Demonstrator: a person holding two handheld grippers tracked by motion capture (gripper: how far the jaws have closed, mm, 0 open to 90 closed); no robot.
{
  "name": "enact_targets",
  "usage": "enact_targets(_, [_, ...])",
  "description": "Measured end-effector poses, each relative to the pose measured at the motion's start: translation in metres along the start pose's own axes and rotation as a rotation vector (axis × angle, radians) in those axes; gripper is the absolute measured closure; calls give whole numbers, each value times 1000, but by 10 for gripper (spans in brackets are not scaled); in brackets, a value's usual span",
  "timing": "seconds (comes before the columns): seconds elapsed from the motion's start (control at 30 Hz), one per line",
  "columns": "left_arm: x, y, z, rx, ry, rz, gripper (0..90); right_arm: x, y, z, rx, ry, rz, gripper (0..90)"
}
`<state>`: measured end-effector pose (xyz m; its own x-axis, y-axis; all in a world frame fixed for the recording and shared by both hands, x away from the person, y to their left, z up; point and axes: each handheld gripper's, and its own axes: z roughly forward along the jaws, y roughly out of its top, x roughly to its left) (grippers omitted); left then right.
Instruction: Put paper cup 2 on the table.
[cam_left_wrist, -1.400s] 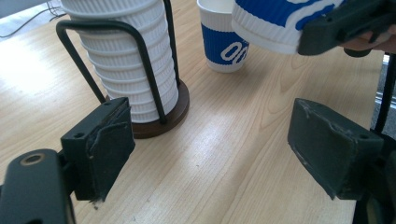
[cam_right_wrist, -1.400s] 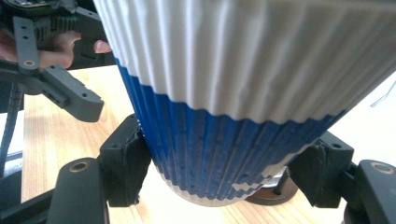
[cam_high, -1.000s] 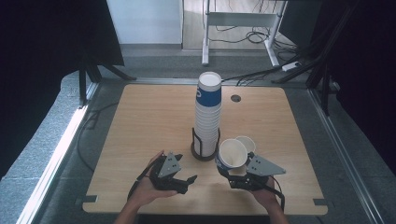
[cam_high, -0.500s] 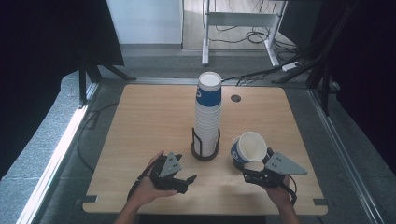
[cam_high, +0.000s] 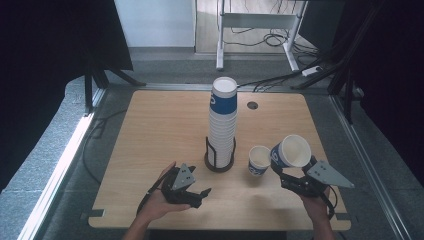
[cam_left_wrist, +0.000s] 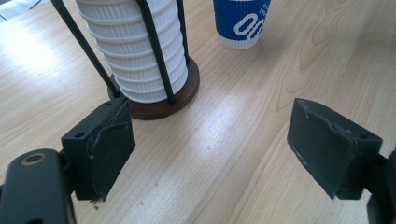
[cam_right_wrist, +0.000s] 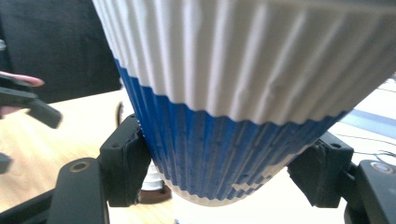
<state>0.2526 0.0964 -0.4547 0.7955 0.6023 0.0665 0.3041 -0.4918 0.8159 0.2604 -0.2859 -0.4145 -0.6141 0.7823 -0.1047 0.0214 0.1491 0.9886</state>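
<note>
The right gripper (cam_high: 286, 176) has its fingers (cam_right_wrist: 122, 169) clamped on the blue lower part of a ribbed paper cup (cam_high: 291, 151), which it holds tilted above the near right part of the table (cam_high: 150, 130), mouth turned up and toward the camera. The left gripper (cam_high: 197, 194) rests low at the near edge, its pads (cam_left_wrist: 109, 144) apart with nothing between them.

The grip sits near the narrow base of a tapered, soft-walled cup, so it could slide out or crumple if squeezed harder. A second cup (cam_high: 258, 161) stands upright just left of it and could be knocked over by a careless swing; the tall cup stack (cam_high: 222, 122) in its wire holder (cam_high: 219, 161) stands farther left, and looks easy to topple.

The table is pale wood with a small grommet hole (cam_high: 252, 105) at the far side. Beyond it lie grey floor, dark curtains, a white frame and loose cables.
</note>
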Motion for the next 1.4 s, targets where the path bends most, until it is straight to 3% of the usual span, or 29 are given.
enact_targets(0.3, [1, -2, 0, 5, 1, -2, 148, -26, -20, -2, 55, -80, 47, 283])
enact_targets(0.57, [0, -2, 1, 14, -1, 3, 149, -37, -45, 9, 155, -117, 76, 284])
enact_targets(1.03, [-1, -4, 5, 36, -4, 12, 149, -50, -76, 23, 309, -151, 108, 283])
enact_targets(1.4, [-3, -4, 7, 47, -11, 19, 149, -50, -89, 34, 414, -160, 110, 282])
